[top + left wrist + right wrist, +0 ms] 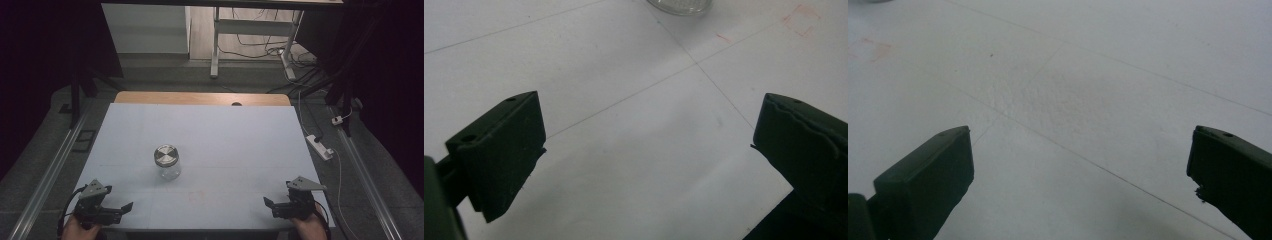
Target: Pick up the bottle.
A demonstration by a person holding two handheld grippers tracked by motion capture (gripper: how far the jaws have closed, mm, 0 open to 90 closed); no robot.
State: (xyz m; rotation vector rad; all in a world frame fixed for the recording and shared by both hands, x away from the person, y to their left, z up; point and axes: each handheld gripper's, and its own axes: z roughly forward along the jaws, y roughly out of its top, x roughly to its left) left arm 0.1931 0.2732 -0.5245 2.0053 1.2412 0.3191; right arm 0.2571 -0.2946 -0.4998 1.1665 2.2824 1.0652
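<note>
A clear glass jar (166,161) with a silver metal lid stands upright on the white table sheet (225,140), left of centre. My left gripper (125,206) rests at the near left corner, its jaws pointing right and set wide apart with nothing between them. In the left gripper view the open left gripper (649,125) frames bare sheet, and the jar (680,5) shows its base at the top edge. At the near right corner my right gripper (270,207) points left. Its open jaws in the right gripper view (1080,150) hold nothing.
A faint red square mark (197,196) sits on the sheet between the grippers, nearer the front edge. A wooden table edge (200,98) shows at the back. On the floor to the right lie a white power strip (320,146) and cables.
</note>
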